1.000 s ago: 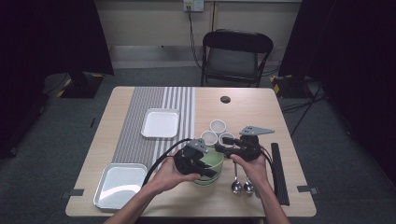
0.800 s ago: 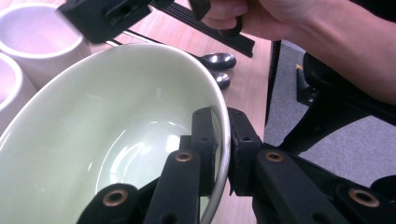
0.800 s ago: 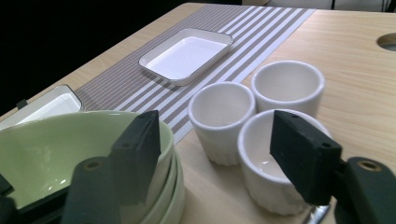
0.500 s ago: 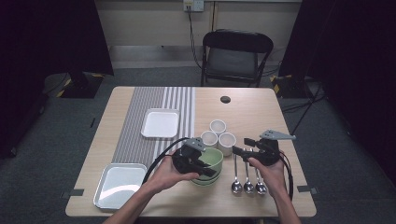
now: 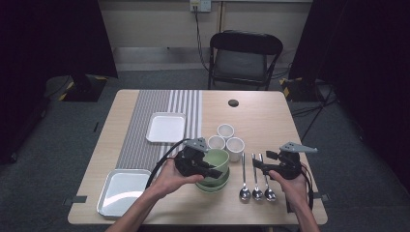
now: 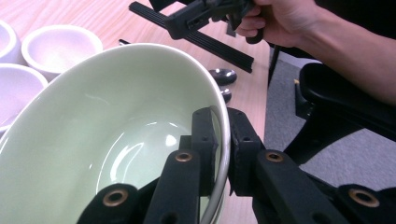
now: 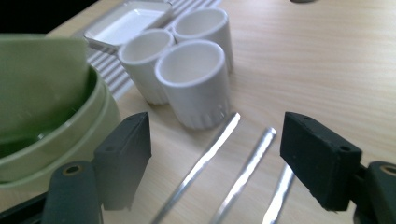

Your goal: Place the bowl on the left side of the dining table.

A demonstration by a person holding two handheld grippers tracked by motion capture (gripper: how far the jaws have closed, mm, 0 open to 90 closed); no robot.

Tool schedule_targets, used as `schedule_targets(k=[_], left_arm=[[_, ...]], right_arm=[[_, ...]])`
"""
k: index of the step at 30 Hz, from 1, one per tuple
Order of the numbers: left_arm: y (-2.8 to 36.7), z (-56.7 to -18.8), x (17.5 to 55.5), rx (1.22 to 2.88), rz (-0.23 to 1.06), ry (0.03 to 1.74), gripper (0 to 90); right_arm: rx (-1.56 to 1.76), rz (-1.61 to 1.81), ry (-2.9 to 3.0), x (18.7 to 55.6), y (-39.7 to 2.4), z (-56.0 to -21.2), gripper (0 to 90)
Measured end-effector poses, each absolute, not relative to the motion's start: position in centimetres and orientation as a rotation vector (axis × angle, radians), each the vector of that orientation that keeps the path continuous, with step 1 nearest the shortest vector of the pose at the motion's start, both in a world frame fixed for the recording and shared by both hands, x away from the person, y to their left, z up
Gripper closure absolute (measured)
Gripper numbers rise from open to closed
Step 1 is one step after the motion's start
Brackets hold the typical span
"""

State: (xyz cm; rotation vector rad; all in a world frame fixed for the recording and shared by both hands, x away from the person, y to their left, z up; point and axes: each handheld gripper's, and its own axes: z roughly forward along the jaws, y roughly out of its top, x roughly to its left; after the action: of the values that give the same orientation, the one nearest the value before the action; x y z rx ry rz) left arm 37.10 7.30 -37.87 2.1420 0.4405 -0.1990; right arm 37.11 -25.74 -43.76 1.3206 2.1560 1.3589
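We held left gripper point(image 5: 212, 170) pinched on green bowl point(image 5: 216, 159) rim | right gripper point(image 5: 258, 166), jaws just spreading, empty, over spoons point(image 5: 256, 180) | next: pick one handle.

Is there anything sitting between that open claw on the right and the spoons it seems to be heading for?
Nothing visible. The right gripper, its jaws just opened wide, hangs directly over the spoon handles, with bare table between. The white cups stand beyond them, off the path.

No words, labels, brand marks, numbers or signs can be read on anything in these views.
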Motion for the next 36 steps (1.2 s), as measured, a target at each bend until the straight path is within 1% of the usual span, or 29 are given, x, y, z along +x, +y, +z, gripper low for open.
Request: schedule_targets(k=[2,4,8,13,22,28,36], left_arm=[[7.5,-37.7,37.2,2.141,-0.19,0.436,83.5],[7.6,-37.5,37.3,2.143,-0.185,0.445,83.5],[7.7,-37.2,37.3,2.122,-0.194,0.432,83.5],[8.1,-36.6,37.6,2.107,-0.181,0.432,83.5],[9.1,-36.2,38.4,2.089,-0.164,0.477,83.5],[9.6,-35.6,38.6,2.067,-0.157,0.474,83.5],[10.2,-35.5,39.2,2.047,-0.147,0.489,83.5]], right_arm=[[1.333,1.337,2.154,37.0,-26.3,-44.1,21.9],[1.341,1.299,2.151,36.8,-26.8,-44.5,17.6],[1.378,1.212,2.139,36.5,-27.7,-45.3,17.1],[1.382,1.183,2.141,36.3,-28.3,-45.6,16.3],[1.441,1.083,2.107,35.6,-30.6,-47.1,15.2],[1.494,1.044,2.078,35.9,-31.4,-48.3,14.8],[1.519,0.988,2.079,36.0,-31.8,-48.8,15.0]])
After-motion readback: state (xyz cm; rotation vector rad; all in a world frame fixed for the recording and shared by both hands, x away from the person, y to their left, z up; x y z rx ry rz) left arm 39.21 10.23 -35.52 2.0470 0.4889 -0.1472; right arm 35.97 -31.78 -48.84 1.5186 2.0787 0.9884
